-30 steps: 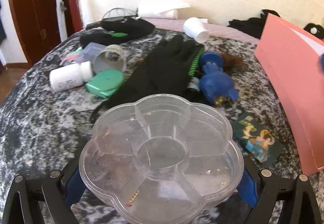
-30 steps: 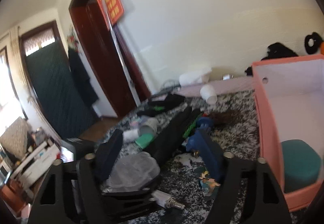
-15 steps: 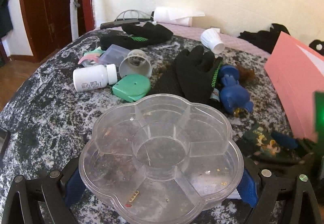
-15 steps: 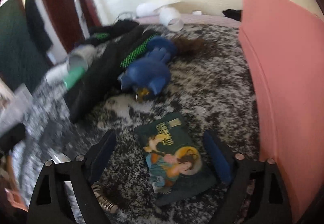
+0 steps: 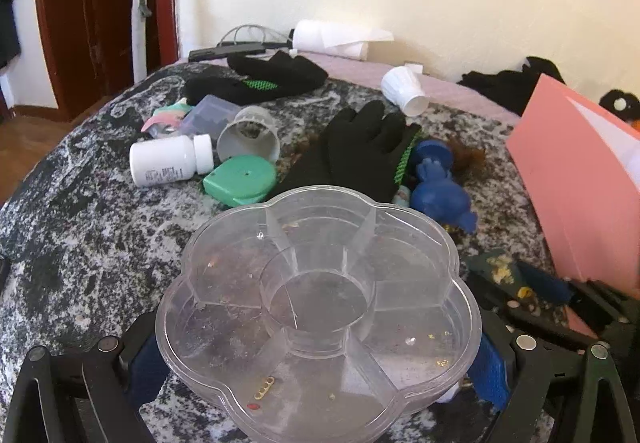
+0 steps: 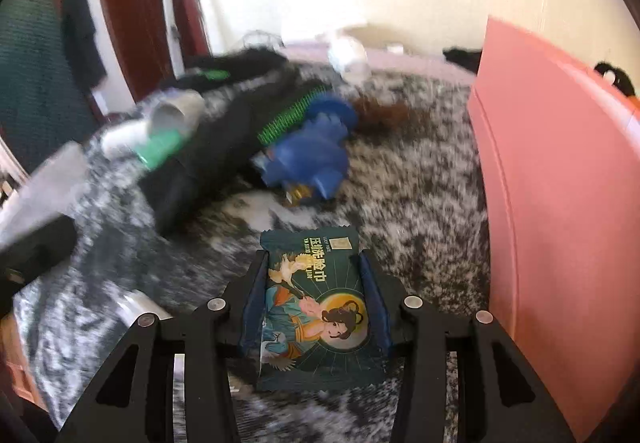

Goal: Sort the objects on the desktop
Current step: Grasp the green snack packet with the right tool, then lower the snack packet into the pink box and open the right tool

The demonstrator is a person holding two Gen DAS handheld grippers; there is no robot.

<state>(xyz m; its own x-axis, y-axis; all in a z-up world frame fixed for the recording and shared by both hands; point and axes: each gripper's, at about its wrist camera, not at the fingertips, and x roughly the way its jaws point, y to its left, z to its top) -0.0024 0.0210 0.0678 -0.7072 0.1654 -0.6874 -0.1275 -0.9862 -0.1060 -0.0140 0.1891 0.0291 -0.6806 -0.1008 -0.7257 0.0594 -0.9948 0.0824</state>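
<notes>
A speckled black-and-white bench [image 5: 80, 227] by a cream wall carries scattered clutter. The right tool [image 6: 314, 307] is closing on a dark green illustrated sachet [image 6: 316, 303] lying flat beside the pink storage box [image 6: 560, 203]; its blue pads bracket the packet's edges. The thin, limp sachet could buckle or slip out as the pads squeeze. The left tool [image 5: 320, 363] is clamped on a clear flower-shaped divided tray [image 5: 320, 243], which holds only crumbs and a few tiny gold bits.

Both wrist cameras look obliquely down along their tongs at close range; both views share the blue toy [image 5: 440, 191] [image 6: 312, 159].
</notes>
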